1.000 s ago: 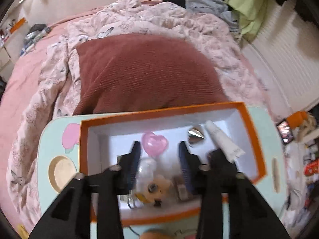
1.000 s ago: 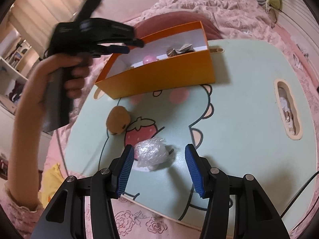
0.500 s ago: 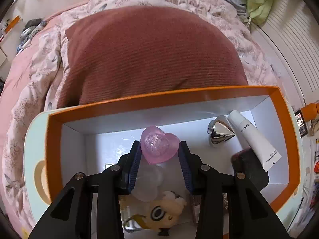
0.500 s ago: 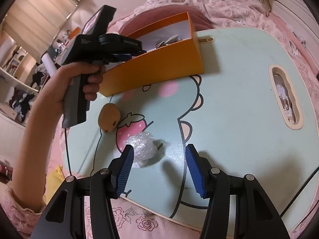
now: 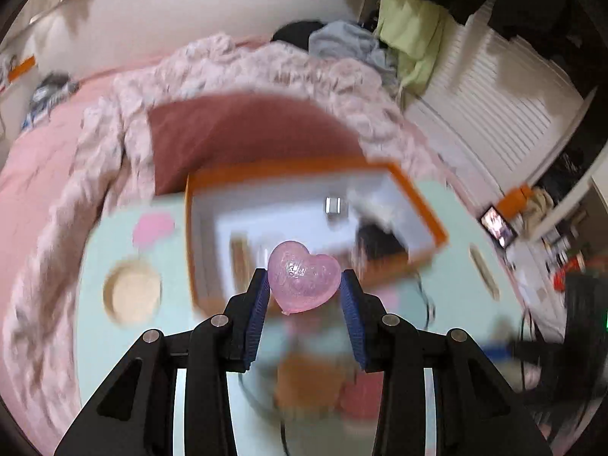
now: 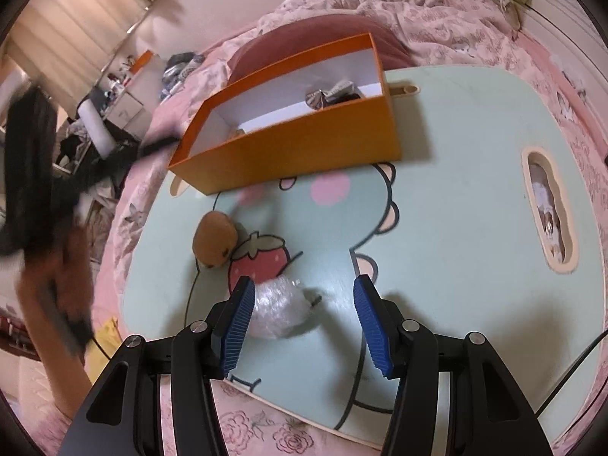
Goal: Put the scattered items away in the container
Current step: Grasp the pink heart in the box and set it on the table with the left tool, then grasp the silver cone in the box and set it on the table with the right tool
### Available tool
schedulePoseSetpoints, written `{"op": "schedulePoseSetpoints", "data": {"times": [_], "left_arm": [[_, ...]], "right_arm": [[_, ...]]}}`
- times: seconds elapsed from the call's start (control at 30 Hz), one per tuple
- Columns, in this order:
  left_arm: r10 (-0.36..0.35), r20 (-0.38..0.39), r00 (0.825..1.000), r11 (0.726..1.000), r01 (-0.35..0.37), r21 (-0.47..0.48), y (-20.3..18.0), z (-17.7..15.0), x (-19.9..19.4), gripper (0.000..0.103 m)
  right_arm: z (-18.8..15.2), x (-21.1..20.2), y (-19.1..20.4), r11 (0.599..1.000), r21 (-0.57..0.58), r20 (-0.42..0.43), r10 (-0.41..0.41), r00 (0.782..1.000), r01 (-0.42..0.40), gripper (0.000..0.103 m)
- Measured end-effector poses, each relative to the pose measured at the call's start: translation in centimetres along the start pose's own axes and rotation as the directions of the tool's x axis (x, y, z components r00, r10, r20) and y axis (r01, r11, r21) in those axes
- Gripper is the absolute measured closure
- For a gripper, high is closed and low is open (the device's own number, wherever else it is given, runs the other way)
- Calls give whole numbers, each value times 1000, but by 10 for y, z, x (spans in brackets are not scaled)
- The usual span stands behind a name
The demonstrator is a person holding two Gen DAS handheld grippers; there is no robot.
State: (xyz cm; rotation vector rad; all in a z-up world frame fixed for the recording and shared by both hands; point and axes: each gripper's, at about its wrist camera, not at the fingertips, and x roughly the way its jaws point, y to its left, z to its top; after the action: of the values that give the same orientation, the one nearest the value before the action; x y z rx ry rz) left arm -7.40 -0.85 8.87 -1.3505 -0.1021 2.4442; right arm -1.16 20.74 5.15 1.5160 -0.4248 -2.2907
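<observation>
My left gripper (image 5: 304, 296) is shut on a pink heart-shaped case (image 5: 303, 280) and holds it above the near side of the orange box (image 5: 418, 205), which is blurred by motion. In the right wrist view the orange box (image 6: 304, 144) stands on the mint tray table (image 6: 456, 228) with several small items inside. My right gripper (image 6: 302, 321) is open, and a crumpled clear plastic wrap (image 6: 275, 309) lies by its left finger. A brown plush toy (image 6: 214, 239) lies on the table to the left.
A dark red cushion (image 5: 247, 133) and a pink quilt (image 5: 266, 68) lie behind the box. The table has a slot handle (image 6: 547, 209) on its right. The person's arm (image 6: 57, 285) with the left gripper blurs at the left edge.
My left gripper has pulled up and back out of the box with the pink heart still in it. My right gripper has moved closer to the plastic wrap.
</observation>
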Motion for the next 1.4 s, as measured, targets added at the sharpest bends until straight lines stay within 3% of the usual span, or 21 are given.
{"op": "schedulePoseSetpoints", "data": {"times": [0.13,0.23,0.33,0.5,0.6,0.67,0.73,0.77,0.87,1.0,1.13,1.23,1.4], "left_arm": [[-27,5,1000,996,28,-80,21,-53,-10,64],[-26,3,1000,998,26,-63,17,-89,-16,64],[-44,-12,999,998,44,-37,3,-108,-13,63],[-30,-9,1000,999,30,-23,-13,-108,2,63],[8,6,1000,1000,-8,-15,-21,-106,7,63],[30,19,999,999,-29,-36,-21,-106,7,59],[30,33,999,998,-28,-64,-17,-106,1,42],[22,46,999,997,-19,-73,-15,-107,-2,39],[8,95,995,996,1,-88,-9,-110,-16,37],[15,104,995,994,-3,-113,-1,-112,-26,37],[28,107,994,992,-14,-125,2,-114,-29,37],[36,101,994,991,-23,-133,5,-114,-29,37],[29,92,995,988,-15,-153,14,-113,-29,37]], "right_arm": [[12,-1,3,1000,-5,2,-25,1000,25,49],[37,-3,4,999,7,11,-50,999,50,49],[77,-1,21,990,-46,37,-135,990,137,50],[142,42,39,966,-96,-16,-241,970,238,60],[162,76,41,965,-107,-85,-250,964,241,61],[170,95,39,966,-95,-118,-249,961,239,61],[176,110,35,956,-83,-128,-292,948,283,61],[178,115,32,952,-77,-132,-304,943,296,61],[182,128,24,950,-51,-150,-312,938,308,61],[188,146,20,949,-26,-180,-312,933,313,67],[188,149,28,929,-72,-142,-369,918,363,74],[185,145,27,938,-67,-132,-346,929,340,74],[169,93,42,969,-82,-19,-236,972,233,74]]}}
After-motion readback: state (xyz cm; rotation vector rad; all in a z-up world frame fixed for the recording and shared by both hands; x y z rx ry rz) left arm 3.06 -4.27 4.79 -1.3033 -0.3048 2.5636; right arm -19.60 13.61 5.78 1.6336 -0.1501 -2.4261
